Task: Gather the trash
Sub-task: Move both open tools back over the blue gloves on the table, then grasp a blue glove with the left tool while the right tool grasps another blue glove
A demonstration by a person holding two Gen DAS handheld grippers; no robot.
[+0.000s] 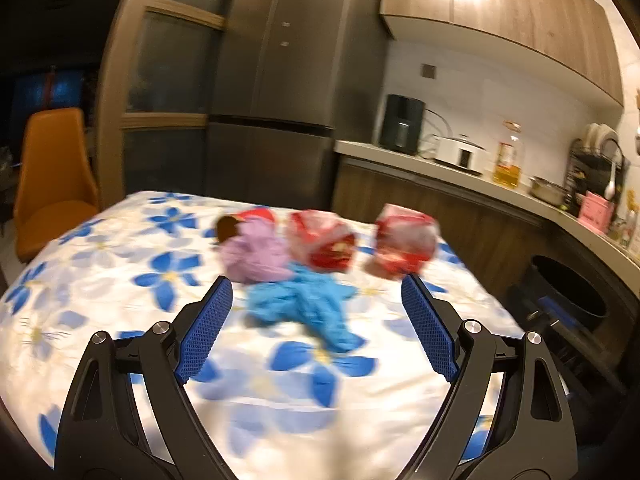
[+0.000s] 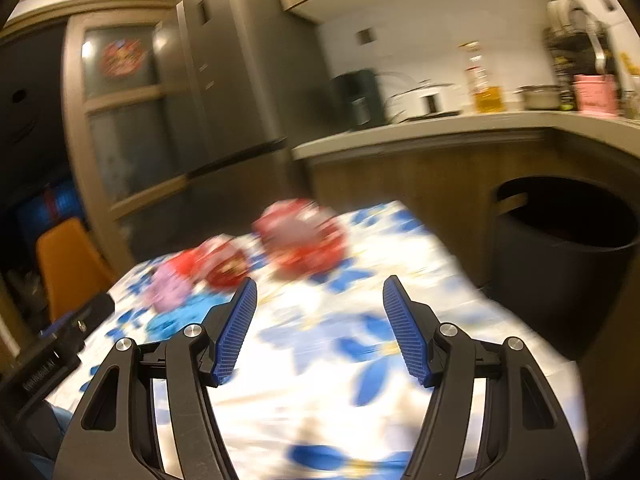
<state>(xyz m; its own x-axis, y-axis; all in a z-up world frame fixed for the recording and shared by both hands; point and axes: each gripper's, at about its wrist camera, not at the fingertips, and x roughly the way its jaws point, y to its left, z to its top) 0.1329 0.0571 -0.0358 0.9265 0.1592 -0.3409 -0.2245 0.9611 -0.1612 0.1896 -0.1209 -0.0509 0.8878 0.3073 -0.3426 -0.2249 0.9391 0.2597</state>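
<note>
While both grippers are hovering wide and empty, left gripper (image 1: 317, 282) and right gripper (image 2: 319, 285), crumpled trash is lying on the floral tabletop (image 1: 100, 280): red wrappers (image 1: 323, 243), purple wad (image 1: 256, 256), blue wad (image 1: 304, 308). A dark bin (image 2: 560, 256) is standing just beside the tabletop; its contents are too dark to tell.

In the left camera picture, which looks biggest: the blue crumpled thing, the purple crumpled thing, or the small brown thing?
1. Blue crumpled thing, though it lies nearest the camera.
2. Purple crumpled thing.
3. Small brown thing, clearly smallest.

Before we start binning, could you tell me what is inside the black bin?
The black bin stands open beside the table; its inside shows only dark shadow, so any contents cannot be made out.
</note>
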